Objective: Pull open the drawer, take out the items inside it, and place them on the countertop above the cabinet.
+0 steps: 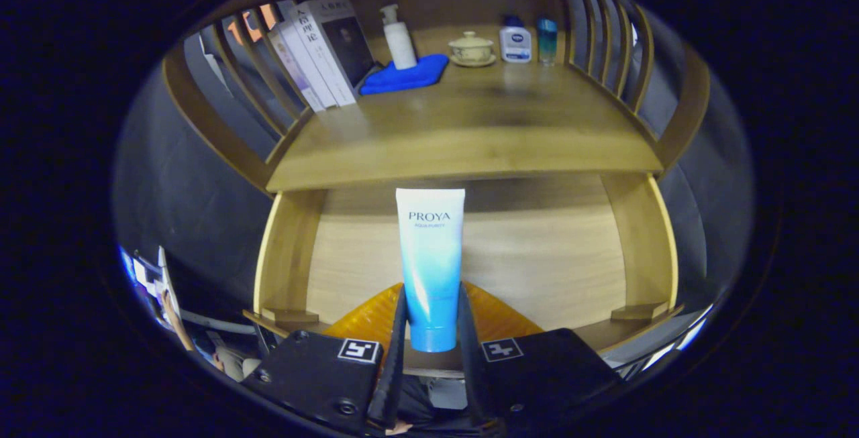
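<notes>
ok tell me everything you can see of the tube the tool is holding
The tube is soft-looking plastic, white at its flat crimped end and fading to blue toward the cap. It stands upright, cap down, crimped end up. The tool is shut on its lower part, one finger pressing each side. It is held over the open drawer, with something orange behind its base, below the countertop.

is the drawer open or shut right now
Open: the drawer is pulled out below the countertop, its wooden floor exposed. The gripper holds a blue tube above it.
</notes>
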